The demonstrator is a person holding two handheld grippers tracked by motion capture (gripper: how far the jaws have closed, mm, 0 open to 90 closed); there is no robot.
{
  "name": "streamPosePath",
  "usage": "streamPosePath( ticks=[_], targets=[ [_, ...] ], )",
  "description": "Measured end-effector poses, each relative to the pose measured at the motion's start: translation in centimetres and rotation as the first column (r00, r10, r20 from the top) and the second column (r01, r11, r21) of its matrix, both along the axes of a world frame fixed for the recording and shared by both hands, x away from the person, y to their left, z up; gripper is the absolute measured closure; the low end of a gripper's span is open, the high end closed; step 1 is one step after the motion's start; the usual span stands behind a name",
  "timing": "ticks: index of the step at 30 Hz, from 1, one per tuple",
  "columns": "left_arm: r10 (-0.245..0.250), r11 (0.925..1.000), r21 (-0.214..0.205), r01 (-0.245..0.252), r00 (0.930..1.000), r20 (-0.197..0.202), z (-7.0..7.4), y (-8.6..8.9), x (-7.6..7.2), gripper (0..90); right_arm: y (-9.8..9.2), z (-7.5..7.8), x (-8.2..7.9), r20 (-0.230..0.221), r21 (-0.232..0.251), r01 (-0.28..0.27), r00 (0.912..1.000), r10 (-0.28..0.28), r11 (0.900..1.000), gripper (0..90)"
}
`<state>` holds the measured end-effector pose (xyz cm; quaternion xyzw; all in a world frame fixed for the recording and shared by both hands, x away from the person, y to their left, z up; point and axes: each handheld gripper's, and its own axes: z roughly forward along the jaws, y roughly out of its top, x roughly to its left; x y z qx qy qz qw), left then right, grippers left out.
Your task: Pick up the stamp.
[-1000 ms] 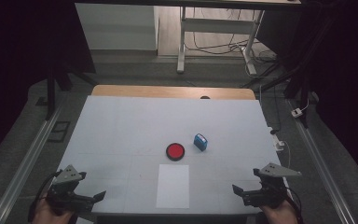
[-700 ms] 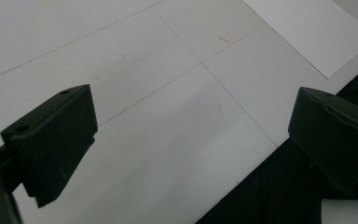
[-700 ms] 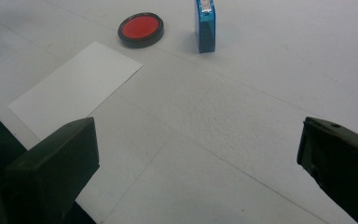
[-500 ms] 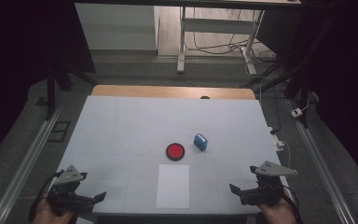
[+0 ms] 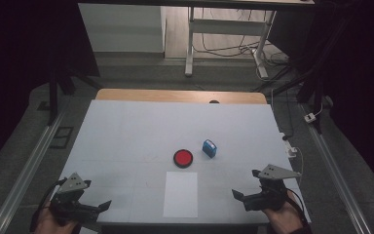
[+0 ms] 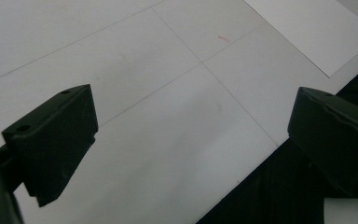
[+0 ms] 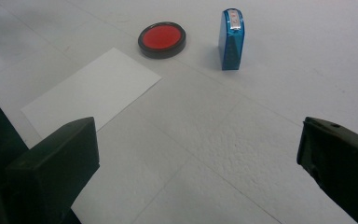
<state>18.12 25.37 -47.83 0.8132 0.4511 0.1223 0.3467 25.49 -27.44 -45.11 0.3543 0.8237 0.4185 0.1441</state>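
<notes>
Since the small blue plastic stamp [image 7: 231, 39] stands upright near the middle of the white table [image 5: 126, 126], ahead and a little inward of the right gripper [image 5: 247, 199], that hand is the nearer one. Just beside the stamp sits a round black-rimmed red ink pad [image 5: 182, 158], glossy and flat, and nearer the person lies a thin white paper sheet [image 5: 181, 193]. Both the right gripper and the left gripper [image 5: 95, 209] have their jaws spread wide, holding nothing.

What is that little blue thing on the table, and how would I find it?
Start at the big white table and go to its middle, where a round red pad in a black rim sits just beyond a white sheet of paper. The small shiny blue block stands upright just right of that pad, not touching it. It is the only blue, boxy thing there.
</notes>
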Motion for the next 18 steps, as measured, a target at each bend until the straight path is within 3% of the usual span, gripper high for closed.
streamPosePath(
  ticks=[9, 18],
  targets=[
    [-0.002, 1.0000, 0.000, 0.002, 1.0000, 0.002, 0.0, -0.1, 0.0, 1.9, 0.6, 0.0, 0.6, -0.005, 0.040, -0.008, 1.0000, 0.008, 0.9992, 0.0],
    [-0.004, 1.0000, 0.003, 0.004, 1.0000, 0.004, 0.0, -0.1, 0.0, 1.8, 1.7, 0.0, 1.7, -0.018, 0.017, -0.017, 0.9997, 0.018, 0.9997, 0.0]
  ],
)
